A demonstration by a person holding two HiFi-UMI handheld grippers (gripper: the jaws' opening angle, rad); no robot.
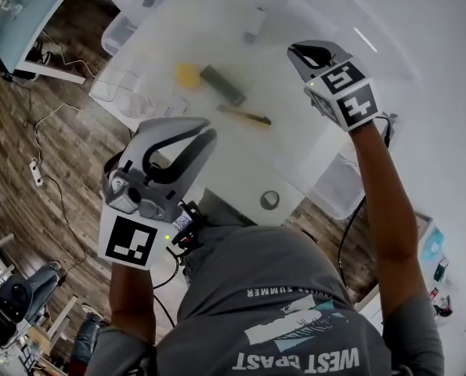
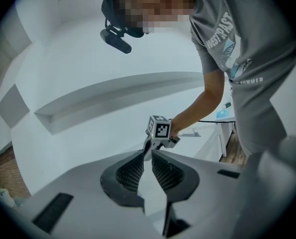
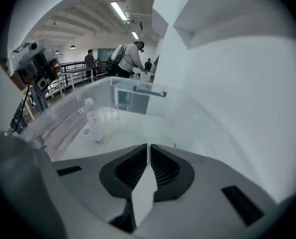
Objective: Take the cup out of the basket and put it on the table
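A pale basket (image 1: 117,91) stands at the white table's (image 1: 295,131) left edge, with a clear cup (image 1: 136,105) at its near side; whether the cup is inside I cannot tell. In the right gripper view a clear cup (image 3: 95,123) stands far off to the left. My left gripper (image 1: 206,131) is held high near the table's front edge, shut on nothing (image 2: 146,156). My right gripper (image 1: 296,51) hovers over the table's right side, also shut and empty (image 3: 148,147). Both are well away from the basket.
On the table lie a yellow object (image 1: 187,74), a dark grey block (image 1: 223,85), a slim tool (image 1: 245,115) and a tape roll (image 1: 269,200). Clear bins sit at the far left (image 1: 120,31) and under the right edge (image 1: 336,186). Cables cross the wooden floor (image 1: 29,131).
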